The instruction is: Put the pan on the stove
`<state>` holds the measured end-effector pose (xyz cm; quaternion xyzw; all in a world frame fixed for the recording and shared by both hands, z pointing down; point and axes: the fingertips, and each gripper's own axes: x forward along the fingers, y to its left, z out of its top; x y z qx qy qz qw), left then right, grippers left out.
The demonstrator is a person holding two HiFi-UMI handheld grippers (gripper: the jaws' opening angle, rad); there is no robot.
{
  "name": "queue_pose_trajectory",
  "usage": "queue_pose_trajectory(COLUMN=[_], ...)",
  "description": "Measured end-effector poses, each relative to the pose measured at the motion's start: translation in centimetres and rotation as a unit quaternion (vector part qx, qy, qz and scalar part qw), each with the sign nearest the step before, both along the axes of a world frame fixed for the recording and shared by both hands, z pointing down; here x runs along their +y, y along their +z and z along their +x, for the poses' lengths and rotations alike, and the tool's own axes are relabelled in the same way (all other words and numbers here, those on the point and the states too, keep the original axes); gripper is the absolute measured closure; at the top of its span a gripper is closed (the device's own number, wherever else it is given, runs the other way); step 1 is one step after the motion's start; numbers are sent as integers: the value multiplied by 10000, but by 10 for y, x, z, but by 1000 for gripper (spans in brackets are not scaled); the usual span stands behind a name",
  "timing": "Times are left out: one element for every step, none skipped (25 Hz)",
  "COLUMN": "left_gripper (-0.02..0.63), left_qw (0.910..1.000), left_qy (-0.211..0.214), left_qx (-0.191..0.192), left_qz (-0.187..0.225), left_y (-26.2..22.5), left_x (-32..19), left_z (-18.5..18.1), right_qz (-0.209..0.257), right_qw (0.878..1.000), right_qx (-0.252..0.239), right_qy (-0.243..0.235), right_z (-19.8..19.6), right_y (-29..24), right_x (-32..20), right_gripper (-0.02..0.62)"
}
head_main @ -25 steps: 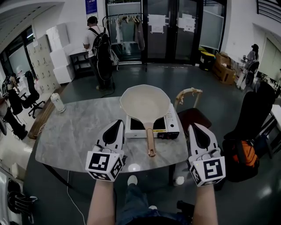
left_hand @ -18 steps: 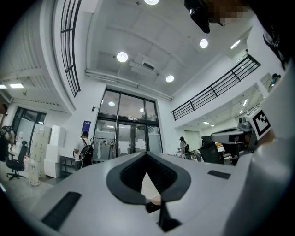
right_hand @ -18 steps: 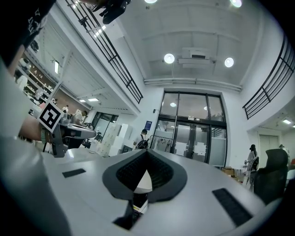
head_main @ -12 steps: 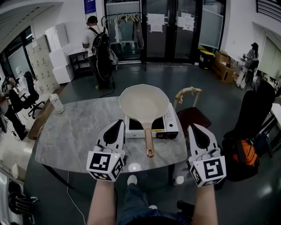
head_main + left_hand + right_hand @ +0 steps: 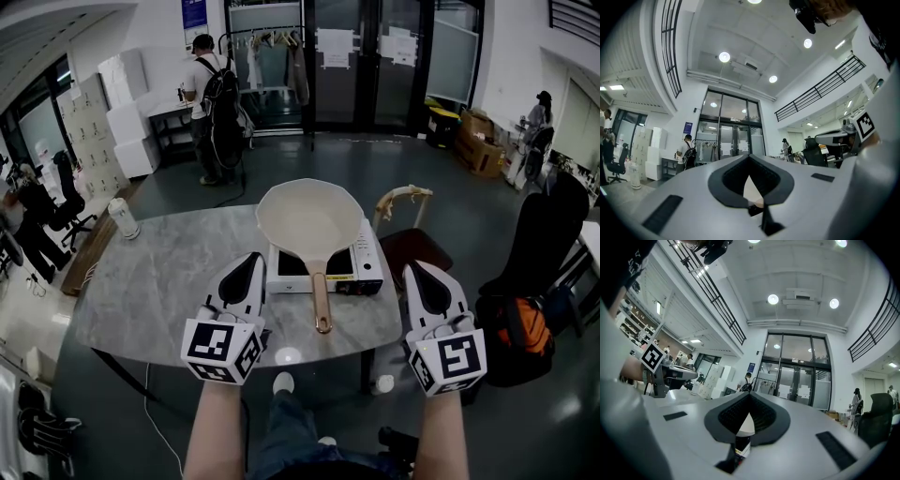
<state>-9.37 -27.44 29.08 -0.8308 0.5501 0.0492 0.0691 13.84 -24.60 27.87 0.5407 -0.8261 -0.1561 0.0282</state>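
A cream pan with a copper-coloured handle rests on the white portable stove at the middle of the grey marble table. Its handle points toward me. My left gripper is held above the table's near edge, left of the handle, shut with nothing in it. My right gripper hangs just off the table's right side, level with the left one, also shut and empty. Both gripper views look out level across the room, and a sliver of the pan shows between the left jaws.
A white cylindrical container stands at the table's far left corner. A wooden chair sits beside the table's right end, and a black bag with orange lies further right. A person with a backpack stands beyond the table.
Nothing of the task's things has moved; both grippers hold their place. People in the background at the left have shifted a little.
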Motion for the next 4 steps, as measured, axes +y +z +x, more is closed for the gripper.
queue_pose_trajectory(left_gripper=[595, 595, 595, 595], left_qw=[10000, 10000, 10000, 10000], left_qy=[5, 8, 10, 12], left_qx=[-12, -24, -37, -50], left_qz=[1, 0, -1, -2], left_y=[0, 0, 0, 0], left_x=[0, 0, 0, 0], left_z=[0, 0, 0, 0], right_qz=[1, 1, 1, 1], right_qw=[10000, 10000, 10000, 10000], right_qx=[-5, -8, -9, -9], right_qy=[0, -3, -7, -11], right_z=[0, -1, -1, -2], right_y=[0, 1, 1, 2], right_x=[0, 0, 0, 0], right_gripper=[571, 571, 571, 571])
